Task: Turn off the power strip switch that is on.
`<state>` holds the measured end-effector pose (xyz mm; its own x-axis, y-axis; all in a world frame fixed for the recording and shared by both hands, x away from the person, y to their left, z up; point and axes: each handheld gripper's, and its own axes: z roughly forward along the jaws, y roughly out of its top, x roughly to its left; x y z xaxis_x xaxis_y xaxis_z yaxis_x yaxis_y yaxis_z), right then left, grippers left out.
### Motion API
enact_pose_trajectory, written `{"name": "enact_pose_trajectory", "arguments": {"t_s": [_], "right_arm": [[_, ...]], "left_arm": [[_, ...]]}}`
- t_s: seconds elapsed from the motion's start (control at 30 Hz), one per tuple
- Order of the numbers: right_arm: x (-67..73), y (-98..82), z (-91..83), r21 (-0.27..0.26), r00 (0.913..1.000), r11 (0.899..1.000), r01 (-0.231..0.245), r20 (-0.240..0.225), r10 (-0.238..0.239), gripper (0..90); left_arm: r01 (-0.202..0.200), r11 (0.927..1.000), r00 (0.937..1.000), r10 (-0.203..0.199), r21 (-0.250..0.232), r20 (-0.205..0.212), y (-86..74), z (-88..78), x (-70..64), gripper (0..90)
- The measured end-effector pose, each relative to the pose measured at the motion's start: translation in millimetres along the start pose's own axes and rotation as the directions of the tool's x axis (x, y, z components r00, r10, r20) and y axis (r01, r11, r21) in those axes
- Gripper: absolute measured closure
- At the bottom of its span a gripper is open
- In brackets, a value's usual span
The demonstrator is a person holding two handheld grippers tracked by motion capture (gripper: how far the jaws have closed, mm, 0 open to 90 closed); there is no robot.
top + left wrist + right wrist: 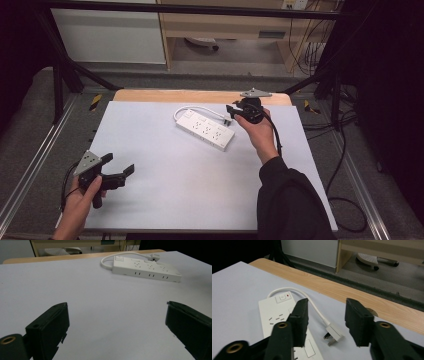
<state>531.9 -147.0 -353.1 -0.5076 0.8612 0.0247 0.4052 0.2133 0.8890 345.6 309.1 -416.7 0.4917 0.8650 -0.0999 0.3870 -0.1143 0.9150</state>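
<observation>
White tabletop point(165, 190) carries the power strip point(205, 131) at upper centre, and your right gripper point(325, 320), jaws apart, brackets its plug point(333, 334): lower and clamp it next, while your left gripper point(117, 170) waits open at lower left.

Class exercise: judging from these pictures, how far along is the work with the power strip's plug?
Done: nothing yet; the white plug lies loose on the table beside the power strip. In hand: the right gripper hovers over the plug, pads not touching. The left gripper waits open. Left: probably gripping the plug and moving it.
</observation>
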Motion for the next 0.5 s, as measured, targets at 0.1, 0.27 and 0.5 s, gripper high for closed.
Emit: {"name": "enact_pose_trajectory", "arguments": {"t_s": [0.1, 0.27, 0.5], "right_arm": [[0.4, -1.2, 6.0, -0.003, 0.9999, 1.000, -0.012, -0.001, 0.012, 67.3], [3.1, -0.6, 17.0, -0.017, 0.9998, 1.000, -0.018, -0.005, 0.018, 76.4], [11.8, 0.8, 29.8, -0.007, 0.9999, 1.000, 0.003, -0.016, -0.003, 81.7]], "left_arm": [[-0.002, 1.0000, 1.0000, 0.002, -0.002, 0.001, 0.2, -0.4, 0.2, 5.0], [-0.001, 1.0000, 1.0000, 0.001, -0.003, 0.002, 0.3, -0.5, 1.0, 5.0], [0.005, 1.0000, 1.0000, -0.005, 0.000, -0.005, -0.8, 0.1, 2.0, 5.1]]}}
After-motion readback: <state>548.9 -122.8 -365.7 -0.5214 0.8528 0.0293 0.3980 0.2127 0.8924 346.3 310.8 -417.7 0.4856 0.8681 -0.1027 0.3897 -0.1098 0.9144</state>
